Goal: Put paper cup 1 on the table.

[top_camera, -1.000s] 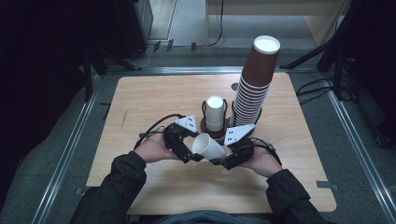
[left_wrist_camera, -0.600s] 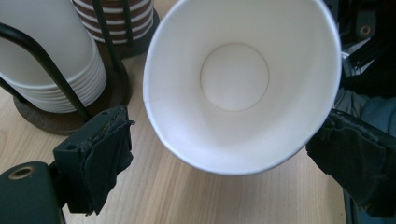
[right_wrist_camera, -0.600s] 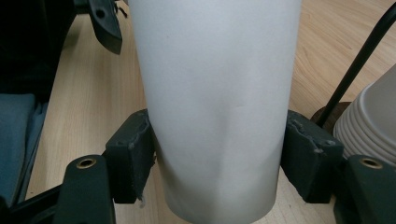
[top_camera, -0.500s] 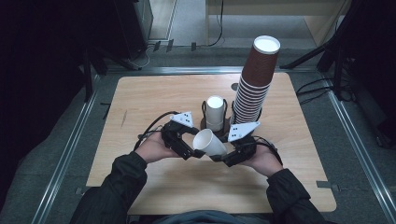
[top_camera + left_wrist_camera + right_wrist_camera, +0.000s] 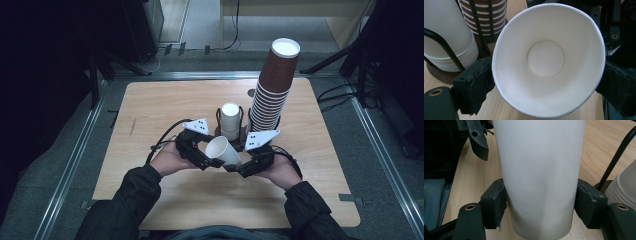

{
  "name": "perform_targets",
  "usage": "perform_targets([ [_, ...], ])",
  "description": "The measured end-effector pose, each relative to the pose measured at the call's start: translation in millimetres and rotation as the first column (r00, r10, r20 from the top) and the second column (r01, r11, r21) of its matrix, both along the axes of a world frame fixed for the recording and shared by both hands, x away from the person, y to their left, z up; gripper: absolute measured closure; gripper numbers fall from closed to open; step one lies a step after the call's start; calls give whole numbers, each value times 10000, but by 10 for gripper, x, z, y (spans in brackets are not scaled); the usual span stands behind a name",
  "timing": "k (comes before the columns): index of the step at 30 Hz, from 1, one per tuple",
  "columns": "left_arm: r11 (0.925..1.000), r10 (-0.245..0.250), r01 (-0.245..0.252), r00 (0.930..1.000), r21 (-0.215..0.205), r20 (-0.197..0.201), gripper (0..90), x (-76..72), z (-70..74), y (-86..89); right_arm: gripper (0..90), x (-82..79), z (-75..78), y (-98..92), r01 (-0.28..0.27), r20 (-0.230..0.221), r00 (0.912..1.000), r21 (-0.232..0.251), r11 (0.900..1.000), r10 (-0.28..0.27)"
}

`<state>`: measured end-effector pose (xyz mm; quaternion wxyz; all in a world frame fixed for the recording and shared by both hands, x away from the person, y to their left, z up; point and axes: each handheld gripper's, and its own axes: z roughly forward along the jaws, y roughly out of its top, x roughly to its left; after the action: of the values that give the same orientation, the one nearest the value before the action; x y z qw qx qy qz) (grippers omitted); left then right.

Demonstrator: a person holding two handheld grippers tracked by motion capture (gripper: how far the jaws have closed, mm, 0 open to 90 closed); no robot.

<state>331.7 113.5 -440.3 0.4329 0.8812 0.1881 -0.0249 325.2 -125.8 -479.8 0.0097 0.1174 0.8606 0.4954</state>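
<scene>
White paper cup (image 5: 222, 150): tilted above the desk (image 5: 150, 110), before the cup stacks. Your right gripper (image 5: 239, 167) fingers clamp its body; your left gripper (image 5: 212, 162) fingers pinch its rim.

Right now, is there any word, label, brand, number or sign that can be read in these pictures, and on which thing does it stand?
None can be read.
White cup in the grippers: plain inside and outside, no print.
Brown cup stack: plain, no text.
White cup stack: plain.
Grey plates on the grippers: small dark dots, not letters or numbers.
Table: bare wood, no label.
</scene>
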Motion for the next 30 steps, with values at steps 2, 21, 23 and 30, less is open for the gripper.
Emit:
perform_targets([
  [2, 10000, 25, -25, 10000, -61, -7, 70, -1, 1, -2, 320, 1, 0, -1, 17, -64, 10000, 62, 10000, -17],
  [21, 9979, 203, -202, 9998, -621, 14, 217, -16, 6, 4, 322, 9, -16, 33, -183, -341, 9992, 339, 9993, 194],
  [23, 9979, 173, -173, 9998, -621, -13, 228, -18, 12, 9, 321, 10, -16, 33, -197, -352, 9992, 351, 9992, 209],
  [30, 9986, 20, -24, 10000, -530, -88, 234, -6, 14, 27, 253, 9, -20, 50, -129, -617, 9980, 49, 9999, 132],
])
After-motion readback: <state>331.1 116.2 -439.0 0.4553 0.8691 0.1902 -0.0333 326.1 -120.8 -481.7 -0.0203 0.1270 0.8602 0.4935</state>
